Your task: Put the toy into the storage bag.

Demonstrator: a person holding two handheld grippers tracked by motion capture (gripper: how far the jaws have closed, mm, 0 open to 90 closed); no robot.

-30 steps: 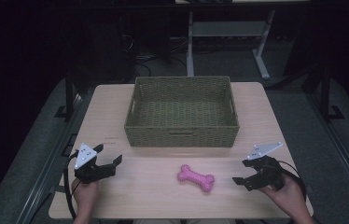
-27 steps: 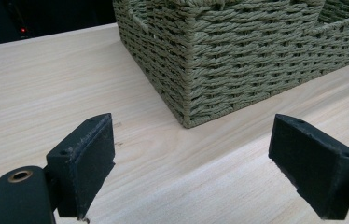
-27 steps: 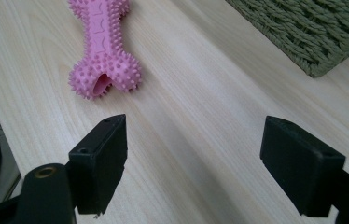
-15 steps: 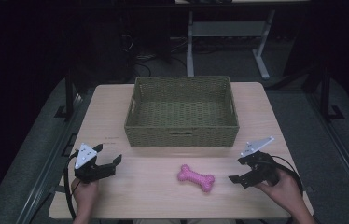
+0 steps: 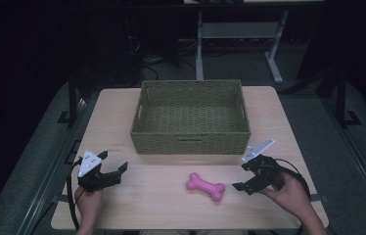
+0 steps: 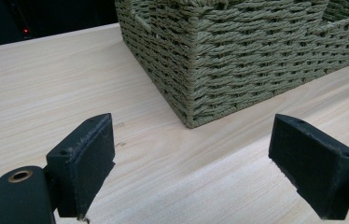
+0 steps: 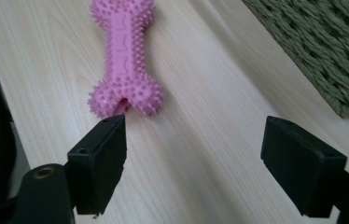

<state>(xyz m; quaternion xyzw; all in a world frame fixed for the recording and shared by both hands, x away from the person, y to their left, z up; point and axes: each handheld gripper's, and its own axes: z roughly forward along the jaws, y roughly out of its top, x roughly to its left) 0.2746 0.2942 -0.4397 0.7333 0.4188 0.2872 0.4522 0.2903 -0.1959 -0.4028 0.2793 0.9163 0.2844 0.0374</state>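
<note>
A pink spiky bone-shaped toy (image 5: 205,186) is lying flat on a light wooden table (image 5: 161,205), near the front edge and a little right of centre, in front of the woven basket. The table is standing in a dim room, with dark floor around it and a pale metal desk frame (image 5: 235,39) showing behind.

The right gripper (image 5: 250,177) is resting low over the tabletop just beside the toy's right end, with its jaws standing wide apart and holding nothing. In the right gripper view, the right gripper (image 7: 193,154) is pointing along the table with the toy (image 7: 125,56) lying ahead and to one side; one jaw tip is sitting right at the toy's nearer knobbed end, though whether it is touching cannot be told.

The left gripper (image 5: 110,172) is sitting well apart from the toy, near the table's front left corner, jaws also spread wide and empty. The left gripper view is showing the left gripper (image 6: 191,154) facing a corner of the olive-green woven basket (image 6: 238,51).

The basket (image 5: 191,142) is standing at the table's middle, with nothing showing inside it. Nothing is lying between the right gripper and the toy.
</note>
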